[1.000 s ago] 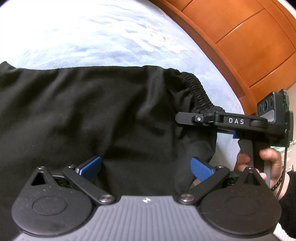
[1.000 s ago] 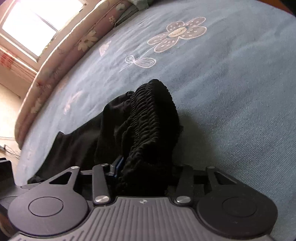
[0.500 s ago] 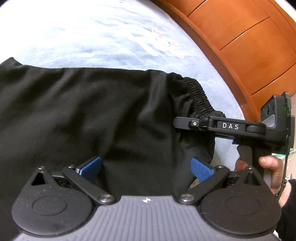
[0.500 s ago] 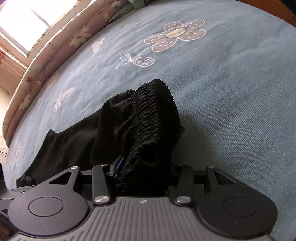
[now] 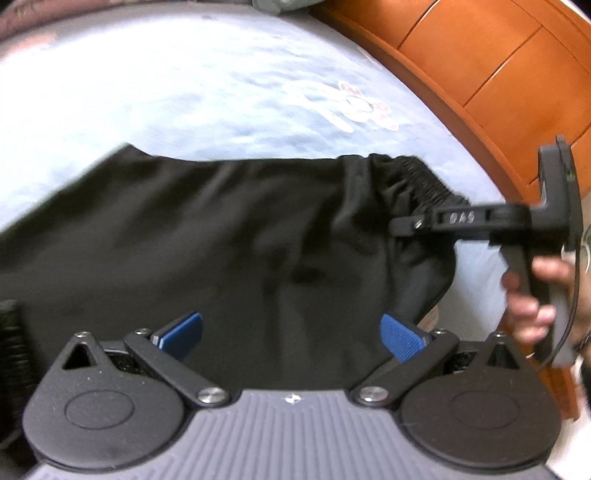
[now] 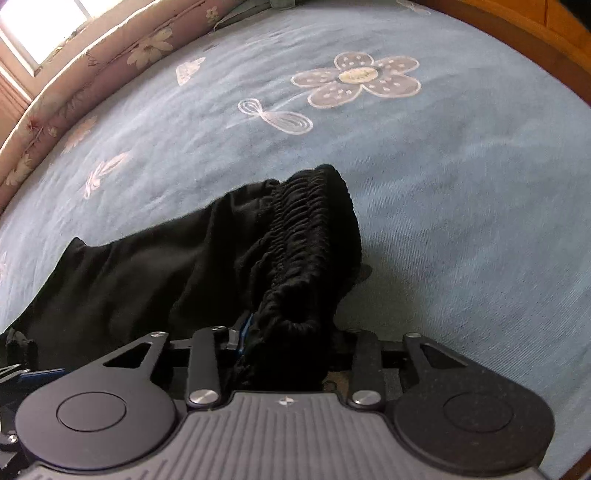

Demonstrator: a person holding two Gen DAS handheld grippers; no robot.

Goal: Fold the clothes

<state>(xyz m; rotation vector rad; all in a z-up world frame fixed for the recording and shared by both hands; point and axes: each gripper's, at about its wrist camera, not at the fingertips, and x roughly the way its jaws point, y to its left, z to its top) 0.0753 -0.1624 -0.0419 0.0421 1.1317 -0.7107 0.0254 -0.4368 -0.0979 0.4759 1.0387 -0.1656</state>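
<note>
A black garment [image 5: 221,240] lies spread on the light blue bedsheet [image 5: 184,92]. Its gathered elastic waistband [image 5: 424,181] is at the right end. My left gripper [image 5: 291,334] hovers over the near edge of the cloth, open, its blue pads [image 5: 181,332] wide apart and pinching nothing. A hand [image 5: 535,295] holds my right gripper [image 5: 406,225] at the waistband. In the right wrist view the waistband [image 6: 306,229] is bunched between the fingers of the right gripper [image 6: 295,332]. Its jaws are closing on that bunch and lifting it off the sheet [image 6: 461,221].
A wooden headboard [image 5: 480,55] runs along the right side of the bed. A pink floral quilt roll [image 6: 92,77] borders the far left edge under a bright window [image 6: 37,33]. A flower print [image 6: 356,79] marks the bare sheet beyond the garment.
Both grippers have risen and tilted, so more of the bed shows. The right gripper has pulled the waistband up a little, and its jaws have narrowed on it. The left gripper stays open.
</note>
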